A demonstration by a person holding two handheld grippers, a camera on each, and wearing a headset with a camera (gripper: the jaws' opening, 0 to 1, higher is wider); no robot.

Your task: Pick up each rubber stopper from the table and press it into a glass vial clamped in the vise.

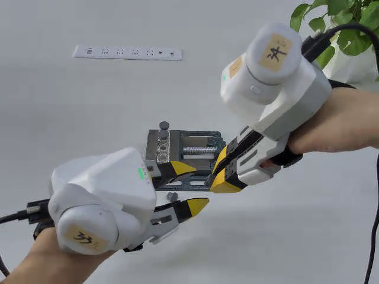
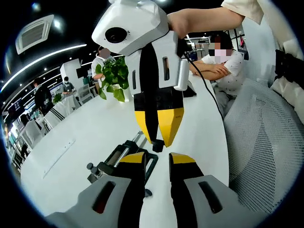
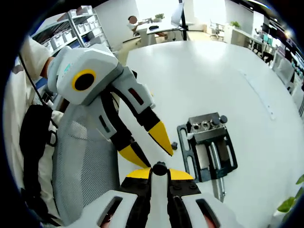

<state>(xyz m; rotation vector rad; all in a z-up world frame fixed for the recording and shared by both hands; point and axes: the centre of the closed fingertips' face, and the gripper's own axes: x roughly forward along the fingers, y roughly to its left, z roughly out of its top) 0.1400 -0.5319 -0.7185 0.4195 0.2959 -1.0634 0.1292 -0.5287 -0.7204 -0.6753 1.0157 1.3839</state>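
Black stopper [image 3: 159,167] clenched in right tongs [image 3: 159,174] near vise [image 3: 205,135] edge; left tongs [image 2: 158,159] released

White power strip [image 1: 127,52], leafy green plant [image 1: 329,21] well apart from it, grey mesh chair [image 2: 266,142]

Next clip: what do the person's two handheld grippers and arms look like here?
The left gripper and right gripper match: bulky white plastic housing, black jaws ending in pointed yellow tips, a small green light, a tan sticker with handwritten black marks, and a black cable at the rear. The forearms are bare; a white short sleeve covers the right upper arm.
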